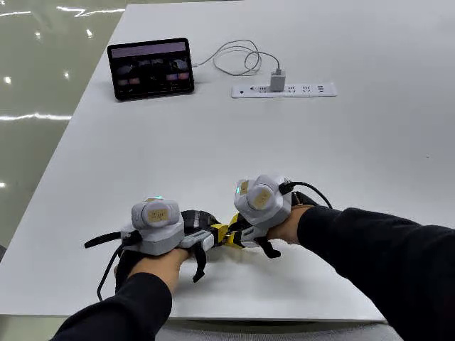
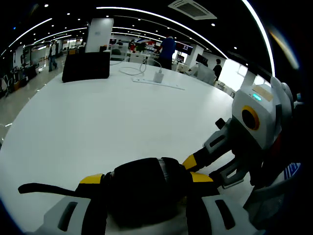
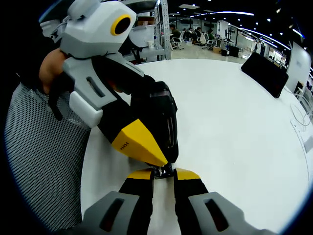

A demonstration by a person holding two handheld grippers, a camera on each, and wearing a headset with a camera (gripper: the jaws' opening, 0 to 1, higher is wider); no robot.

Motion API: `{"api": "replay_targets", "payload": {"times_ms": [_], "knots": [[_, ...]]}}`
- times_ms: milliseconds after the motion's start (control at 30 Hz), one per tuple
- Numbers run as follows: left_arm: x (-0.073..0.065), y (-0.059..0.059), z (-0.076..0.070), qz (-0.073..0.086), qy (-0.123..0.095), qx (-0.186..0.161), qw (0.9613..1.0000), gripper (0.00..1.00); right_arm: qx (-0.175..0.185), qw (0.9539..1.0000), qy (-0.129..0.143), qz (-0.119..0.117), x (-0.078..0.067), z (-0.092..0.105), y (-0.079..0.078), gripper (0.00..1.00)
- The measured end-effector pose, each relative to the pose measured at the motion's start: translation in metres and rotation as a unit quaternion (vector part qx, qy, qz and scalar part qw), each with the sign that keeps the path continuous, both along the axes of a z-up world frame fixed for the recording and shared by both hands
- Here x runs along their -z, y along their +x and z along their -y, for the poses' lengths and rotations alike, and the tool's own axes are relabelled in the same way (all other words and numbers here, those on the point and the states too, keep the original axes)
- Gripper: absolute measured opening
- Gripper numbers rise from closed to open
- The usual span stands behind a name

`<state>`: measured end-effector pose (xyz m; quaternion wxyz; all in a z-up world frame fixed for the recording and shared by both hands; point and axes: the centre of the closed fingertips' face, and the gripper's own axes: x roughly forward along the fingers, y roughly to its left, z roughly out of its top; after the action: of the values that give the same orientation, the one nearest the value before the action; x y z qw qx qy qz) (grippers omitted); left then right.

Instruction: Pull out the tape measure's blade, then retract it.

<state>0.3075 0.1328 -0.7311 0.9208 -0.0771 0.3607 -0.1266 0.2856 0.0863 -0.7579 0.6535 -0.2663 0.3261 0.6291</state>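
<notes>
I work in a large open-plan office. Beyond my left gripper (image 2: pixel 146 178), past the far edge of the white table (image 2: pixel 98 117), strip lights (image 2: pixel 122 9) curve across a dark ceiling with an air vent (image 2: pixel 190 7), and people (image 2: pixel 167 46) stand about. Far ahead of my right gripper (image 3: pixel 164 172), desks and office chairs (image 3: pixel 195 35) run in rows. A mesh chair (image 3: pixel 39 161) sits left of its jaws. A tablet (image 1: pixel 150 68) and a power strip (image 1: pixel 284 90) with a charger (image 1: pixel 277 79) lie well ahead of both.
</notes>
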Motion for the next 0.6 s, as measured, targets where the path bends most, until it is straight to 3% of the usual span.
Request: {"api": "replay_targets", "payload": {"times_ms": [600], "knots": [[-0.0007,-0.0003,0.0009,0.003,0.002,0.002,1.0000,0.62,0.009,0.9999,0.002,-0.007,0.0015,-0.0031,-0.0001,0.11]]}}
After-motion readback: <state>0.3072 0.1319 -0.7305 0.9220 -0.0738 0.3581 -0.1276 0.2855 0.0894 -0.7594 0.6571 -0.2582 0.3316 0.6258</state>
